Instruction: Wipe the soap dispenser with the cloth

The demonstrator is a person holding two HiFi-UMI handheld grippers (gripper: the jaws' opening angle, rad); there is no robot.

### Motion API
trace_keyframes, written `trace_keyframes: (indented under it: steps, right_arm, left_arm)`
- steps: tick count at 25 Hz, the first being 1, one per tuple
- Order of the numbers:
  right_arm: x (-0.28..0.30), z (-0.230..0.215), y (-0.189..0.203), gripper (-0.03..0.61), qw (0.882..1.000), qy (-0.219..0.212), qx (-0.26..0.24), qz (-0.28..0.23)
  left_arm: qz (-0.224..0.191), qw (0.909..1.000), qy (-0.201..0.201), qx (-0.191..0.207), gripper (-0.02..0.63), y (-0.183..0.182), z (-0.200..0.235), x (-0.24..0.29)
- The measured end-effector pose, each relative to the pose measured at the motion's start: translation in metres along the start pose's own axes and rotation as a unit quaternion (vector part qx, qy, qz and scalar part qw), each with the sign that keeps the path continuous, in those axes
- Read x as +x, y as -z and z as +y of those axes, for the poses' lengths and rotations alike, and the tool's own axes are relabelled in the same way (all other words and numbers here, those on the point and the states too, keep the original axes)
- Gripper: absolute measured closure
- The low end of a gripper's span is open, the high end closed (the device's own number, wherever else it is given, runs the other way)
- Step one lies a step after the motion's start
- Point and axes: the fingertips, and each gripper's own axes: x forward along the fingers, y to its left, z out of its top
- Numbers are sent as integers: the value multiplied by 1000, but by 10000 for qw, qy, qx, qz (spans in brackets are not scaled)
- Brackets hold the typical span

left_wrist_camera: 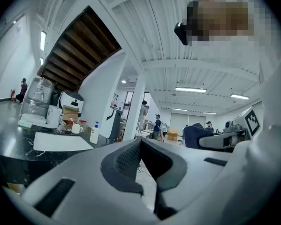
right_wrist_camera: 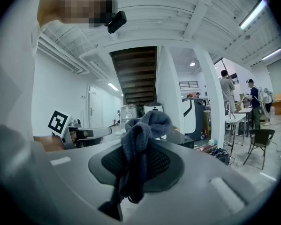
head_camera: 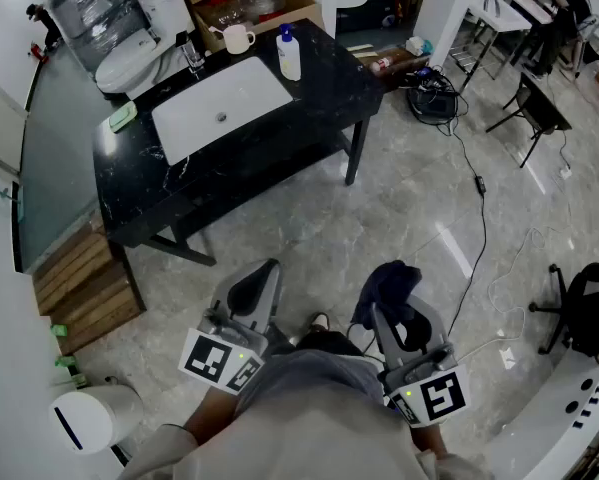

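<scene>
**Operator:** Report the quantity of claws in view.
**Inspector:** Two: one left claw and one right claw. Each carries one marker cube, so two cubes in total.
**Operator:** Quantity of cloths?
**Inspector:** One cloth, dark blue.
**Operator:** Itemise the tabletop.
**Inspector:** One tabletop, black. On it: one soap dispenser, one white mug, one flat green item. Set into it: one white sink basin.
**Operator:** Itemise the floor.
**Inspector:** One white bin at lower left. One black folding chair at upper right.
</scene>
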Motion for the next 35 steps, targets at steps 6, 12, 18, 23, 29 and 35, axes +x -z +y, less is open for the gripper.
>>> trace_keyframes:
  steps: [6,12,18,23,29,35]
  right_arm:
    - [-12,0,4,508,10000,-15,80,34]
    - [-18,-2,-2,506,9997,-150,174,-105]
    - [-11,-7,-1,504,9988,-209,419,-160]
    - [6,-17,11,503,9989,-29,460,90]
    - [40,-28,4,503,9994,17,296,185]
    - [93,-32,-13,503,9998,-87,20,156]
  left_arm:
    - [92,9999,75,10,607,5,-12,-1]
    - [170,9997,72,166,607,2,-20,0]
    - [195,9996,54,197,607,0,-18,5]
    - [191,9997,56,124,607,1,-7,17]
    - [105,9998,-135,49,607,-5,13,44]
    - [-12,9996,-293,9,607,-16,41,69]
